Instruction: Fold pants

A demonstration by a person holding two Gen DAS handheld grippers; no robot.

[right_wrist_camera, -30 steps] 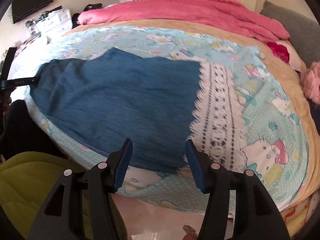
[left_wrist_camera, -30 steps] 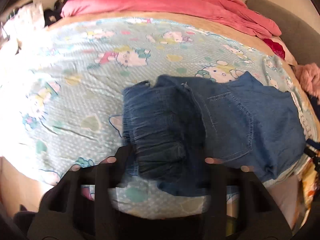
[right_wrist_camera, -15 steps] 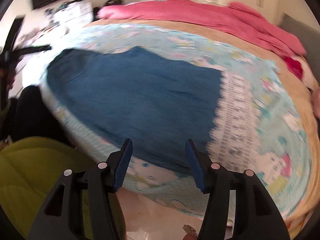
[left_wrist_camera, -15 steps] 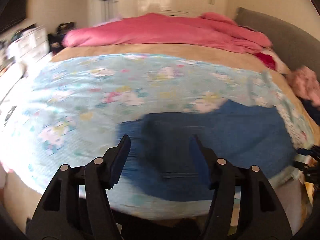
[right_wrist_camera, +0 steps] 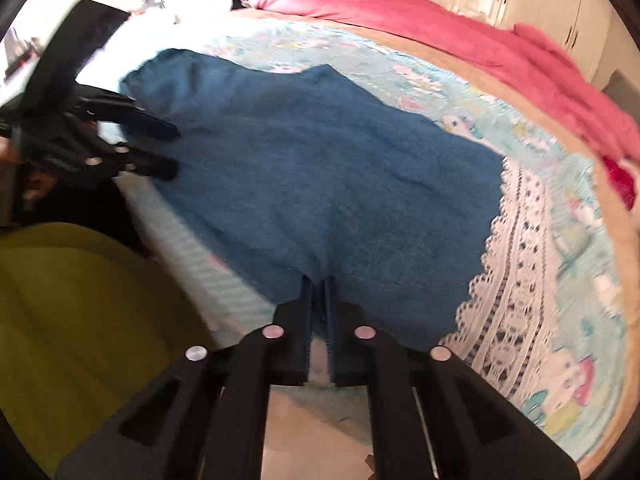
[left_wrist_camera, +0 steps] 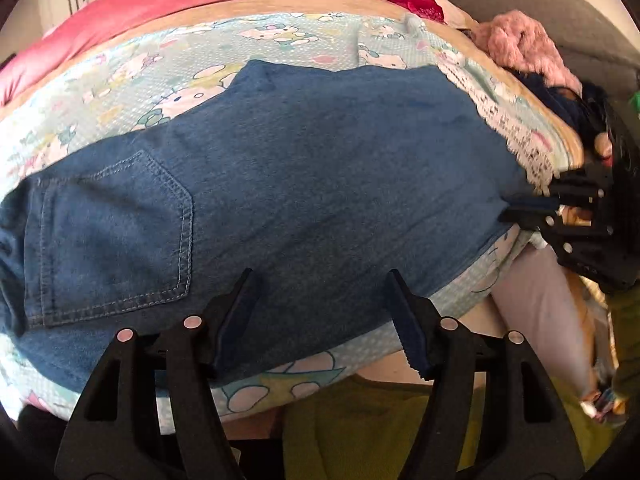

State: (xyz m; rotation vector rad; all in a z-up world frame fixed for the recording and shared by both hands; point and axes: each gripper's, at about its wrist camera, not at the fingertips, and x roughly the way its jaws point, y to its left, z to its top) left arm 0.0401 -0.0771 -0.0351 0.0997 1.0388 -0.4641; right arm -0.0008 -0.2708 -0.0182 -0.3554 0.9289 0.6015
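Pants [left_wrist_camera: 304,184] lie flat across the near edge of the bed, on the cartoon-print sheet [left_wrist_camera: 280,36], back pocket [left_wrist_camera: 108,232] facing up on the waist side, leg end out by the lace trim [right_wrist_camera: 520,264]. Left gripper [left_wrist_camera: 320,304] sits over the near hem line just beside the pocket, jaws wide apart, holding nothing. Right gripper [right_wrist_camera: 318,300] is at the near edge toward the leg end, jaws nearly together with denim between them; looks pinched on the fabric edge, though the contact itself is partly hidden by the fingers. Handling guess: soft, thin denim, limp, moderate weight, not slippery and not fragile. It'll drape and sag between two grip points, so a single corner pinch will let the rest drag and bunch. Best holds are seamed or hemmed edges: waistband corner near the pocket for the left, leg hem for the right, both layers caught together. Pocket stitching is stiffer and gives a firmer bite than mid-panel cloth. Further back: tan blanket strip, then pink duvet [right_wrist_camera: 460,36] along the far side, well clear of the pants; fluffy pink item [left_wrist_camera: 520,44] off to the far right.
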